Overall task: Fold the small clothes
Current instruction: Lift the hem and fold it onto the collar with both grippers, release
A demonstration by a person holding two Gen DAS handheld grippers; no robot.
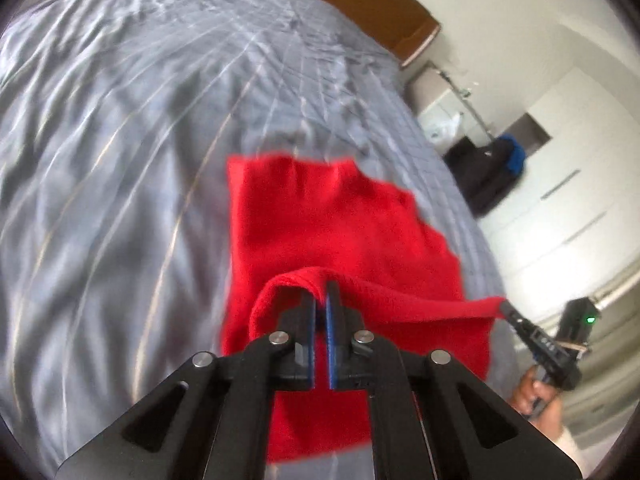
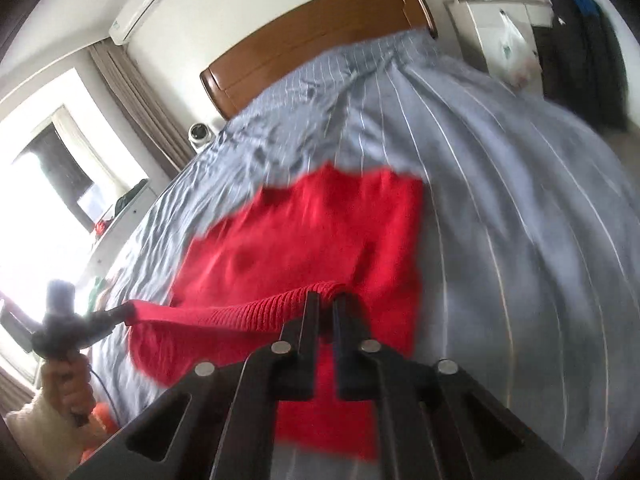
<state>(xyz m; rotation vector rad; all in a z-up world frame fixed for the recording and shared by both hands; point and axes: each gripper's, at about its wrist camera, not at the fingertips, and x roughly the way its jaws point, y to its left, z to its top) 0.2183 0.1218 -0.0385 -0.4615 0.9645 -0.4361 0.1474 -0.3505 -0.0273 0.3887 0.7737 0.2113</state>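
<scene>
Small red knitted garment (image 1: pixel 320 224) lies on a grey-blue striped bedspread (image 1: pixel 100 200), roughly mid-bed, its far part flat on the cover and its near ribbed hem (image 2: pixel 248 312) lifted clear.

Left gripper (image 1: pixel 320 300): jaws pressed together, pinching one corner of the hem, cloth bunched over the tips. Right gripper (image 2: pixel 326 300): likewise clamped on the opposite corner. In each wrist view the other tool shows at the far end of the hem, which runs taut between them.

Handling, as judged:
- Soft and limp. The body hangs and drapes from the held edge, no stiffness of its own.
- Light. It lifts on two corner pinches without sagging out of the jaws.
- Rib knit looks stretchy and grippy rather than slippery. Uneven pulling would likely skew the fold.
- Not fragile, though a loose knit could snag on the jaw tips.

Best hold appears to be what is in use: the two hem corners, where the rib is thickest. Wooden headboard (image 2: pixel 320 40) beyond; frames blurred.
</scene>
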